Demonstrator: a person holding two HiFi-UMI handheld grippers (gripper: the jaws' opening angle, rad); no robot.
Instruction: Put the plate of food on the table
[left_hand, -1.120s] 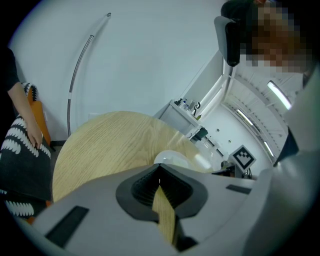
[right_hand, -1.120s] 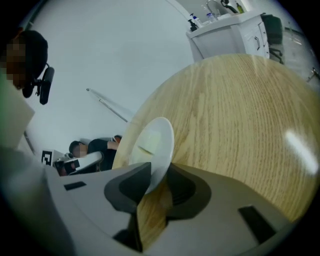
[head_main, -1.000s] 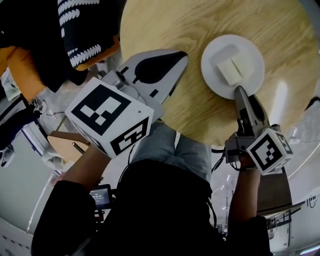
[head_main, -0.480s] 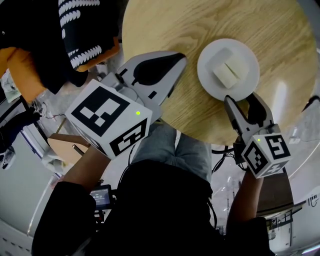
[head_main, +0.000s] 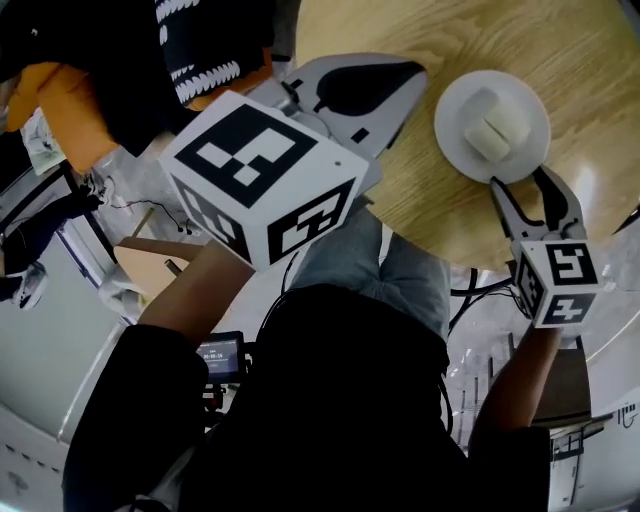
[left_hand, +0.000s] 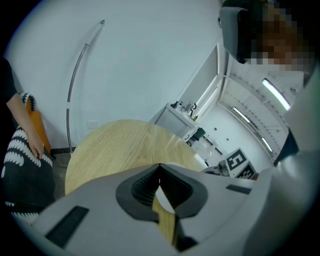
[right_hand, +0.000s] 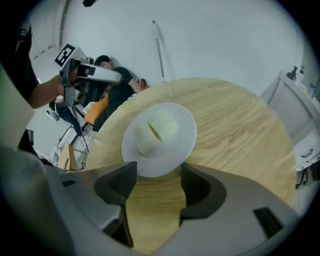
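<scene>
White room (left_hand: 140, 60); plate (head_main: 462, 158) on wood table (head_main: 420, 190); right claw (head_main: 520, 176) just opened, rim perhaps between; left claw (left_hand: 160, 166) together.

No words or numbers clear enough to read. Only black-and-white square patterns on the cube (head_main: 262, 175) atop the left tongs (head_main: 412, 80) and on the other cube (head_main: 557, 283) atop the right tongs (head_main: 522, 182). Tiny writing on a small screen (head_main: 222, 357), too small to read.

The table (head_main: 590, 60) is round, of pale wood grain; one white plate (head_main: 450, 137) lies flat on it, near the edge. Two pale food blocks (head_main: 497, 132) sit side by side on the plate.
</scene>
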